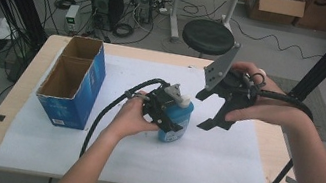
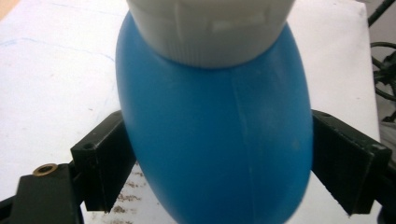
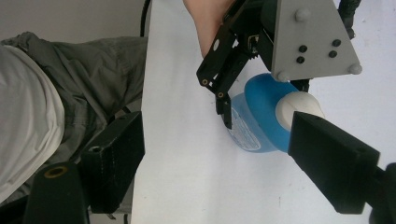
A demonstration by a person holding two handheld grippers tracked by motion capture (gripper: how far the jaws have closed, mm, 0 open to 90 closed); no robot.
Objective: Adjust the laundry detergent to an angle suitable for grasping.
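Left gripper view shows our left gripper (image 2: 212, 163) clamping the round blue bottle (image 2: 215, 130), which may slip out; beside the bottle, our right gripper (image 1: 218, 114) hangs released.

Three camera positions around one table

The table (image 1: 18, 96) is overlooked from above; the blue bottle (image 2: 215, 140) is seen close up, and from farther off in the right gripper view.

Nothing legible: the blue bottle's label (image 3: 243, 133) seems printed, but too blurred.
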